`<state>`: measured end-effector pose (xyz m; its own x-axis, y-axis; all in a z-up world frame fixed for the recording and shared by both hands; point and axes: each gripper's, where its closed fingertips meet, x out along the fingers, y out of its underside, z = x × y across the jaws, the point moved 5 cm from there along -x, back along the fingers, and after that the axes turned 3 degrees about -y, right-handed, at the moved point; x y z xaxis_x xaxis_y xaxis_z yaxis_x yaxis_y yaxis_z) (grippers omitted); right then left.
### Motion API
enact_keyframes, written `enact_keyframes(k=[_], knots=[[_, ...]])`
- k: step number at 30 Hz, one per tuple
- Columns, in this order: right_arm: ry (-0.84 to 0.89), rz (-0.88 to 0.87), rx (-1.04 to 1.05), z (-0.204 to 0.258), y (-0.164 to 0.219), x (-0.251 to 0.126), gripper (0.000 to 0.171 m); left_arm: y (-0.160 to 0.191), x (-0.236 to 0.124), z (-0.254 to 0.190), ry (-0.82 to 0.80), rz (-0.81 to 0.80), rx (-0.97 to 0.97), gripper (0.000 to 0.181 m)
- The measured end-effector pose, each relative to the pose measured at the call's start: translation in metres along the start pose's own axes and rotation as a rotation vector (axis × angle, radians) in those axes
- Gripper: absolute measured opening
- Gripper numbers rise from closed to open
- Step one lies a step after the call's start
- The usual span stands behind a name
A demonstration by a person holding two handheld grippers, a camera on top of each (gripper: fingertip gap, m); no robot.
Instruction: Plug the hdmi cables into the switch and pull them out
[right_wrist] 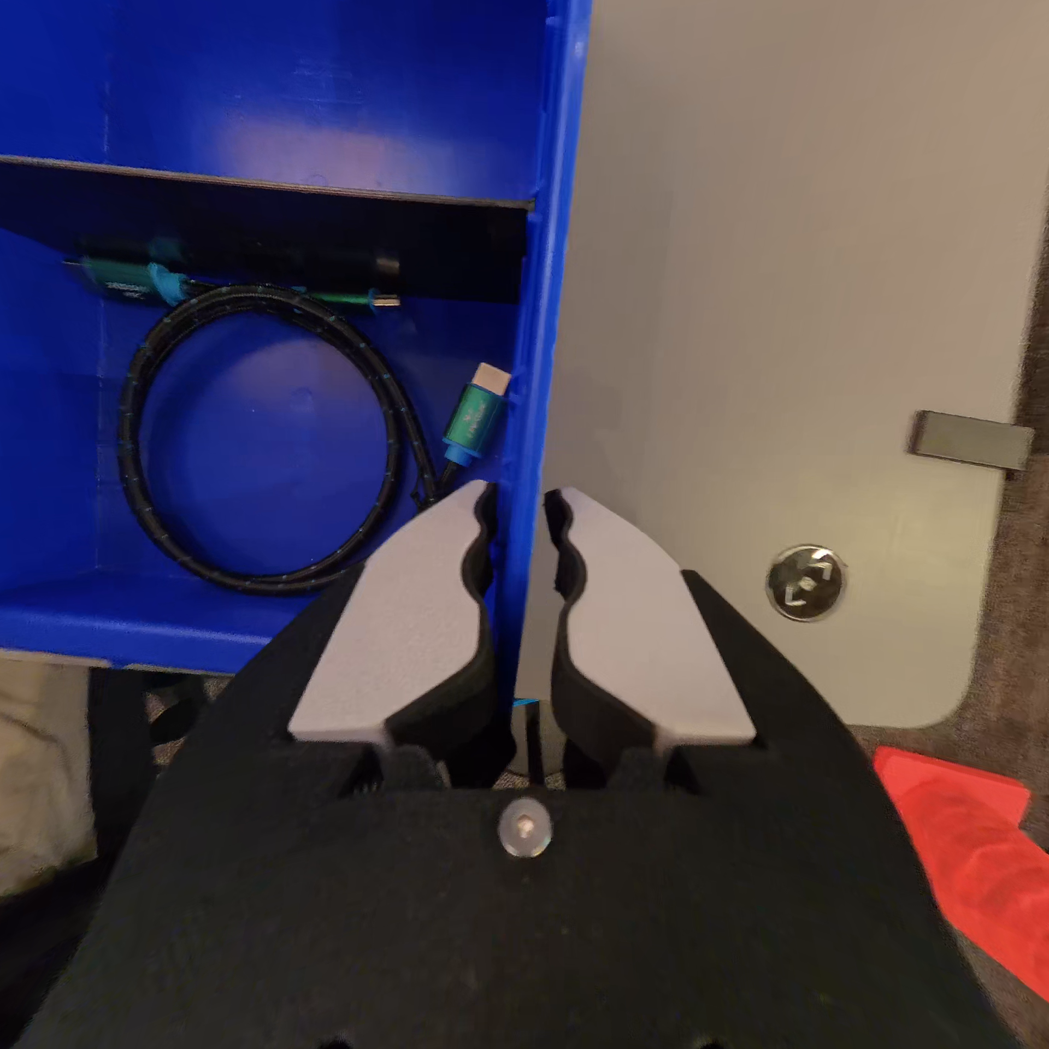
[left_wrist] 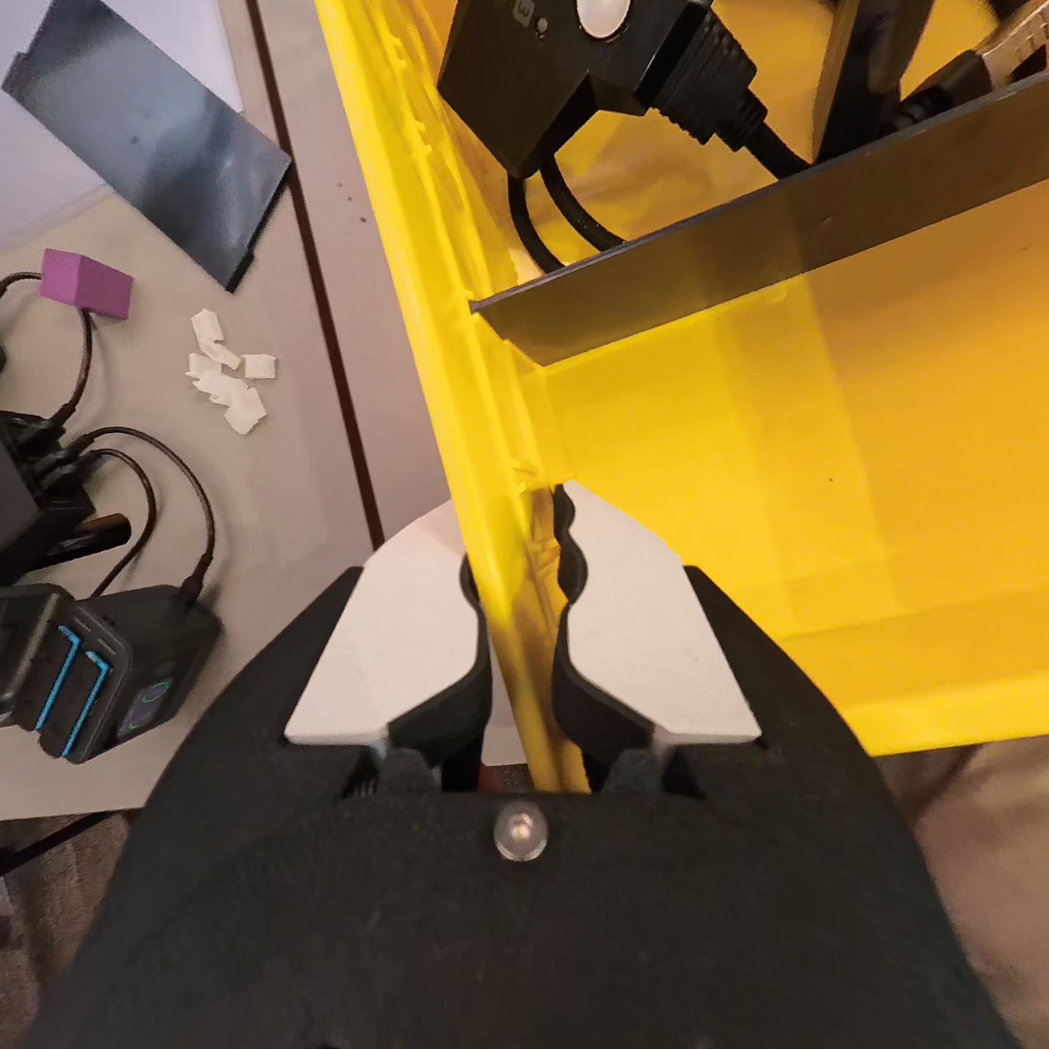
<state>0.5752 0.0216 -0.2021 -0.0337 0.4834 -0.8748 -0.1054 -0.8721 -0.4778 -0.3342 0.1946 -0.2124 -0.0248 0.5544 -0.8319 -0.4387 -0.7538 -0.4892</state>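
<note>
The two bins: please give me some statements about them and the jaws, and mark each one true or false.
1. The left gripper has its jaws on either side of the side wall of the yellow bin. True.
2. The right gripper holds the green connector. False: its jaws straddle the wall of the blue bin, and the connector lies free inside the bin.
3. A black switch box with cables lies in the yellow bin beyond a black divider. True.
4. The coiled braided cable lies on the table outside the blue bin. False: it lies inside the bin.
5. The compartment of the yellow bin nearest the left gripper is full of cables. False: it is empty.
</note>
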Motion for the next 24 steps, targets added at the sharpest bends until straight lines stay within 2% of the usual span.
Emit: enact_keyframes(k=[4,8,13,17,20,22,24], knots=[[0.067,-0.062,-0.025,-0.002,-0.001,-0.008,0.048,0.000,-0.003,0.008,-0.075,-0.026,0.053,0.043],[0.167,-0.133,-0.061,0.003,-0.004,-0.024,0.063,-0.014,-0.025,0.020,-0.151,-0.136,0.031,0.051],[0.249,-0.281,-0.158,0.034,-0.020,-0.053,0.054,-0.051,-0.065,0.004,-0.213,-0.336,0.136,0.049],[0.257,-0.373,-0.258,0.077,-0.038,-0.071,0.050,-0.081,-0.081,-0.040,-0.110,-0.439,0.240,0.046],[0.194,-0.418,-0.338,0.117,-0.050,-0.074,0.048,-0.102,-0.071,-0.067,-0.019,-0.425,0.265,0.044],[0.159,-0.428,-0.390,0.142,-0.055,-0.072,0.046,-0.111,-0.054,-0.078,0.017,-0.346,0.293,0.043],[0.101,-0.431,-0.435,0.167,-0.059,-0.067,0.046,-0.119,-0.033,-0.078,-0.029,-0.275,0.316,0.034]])
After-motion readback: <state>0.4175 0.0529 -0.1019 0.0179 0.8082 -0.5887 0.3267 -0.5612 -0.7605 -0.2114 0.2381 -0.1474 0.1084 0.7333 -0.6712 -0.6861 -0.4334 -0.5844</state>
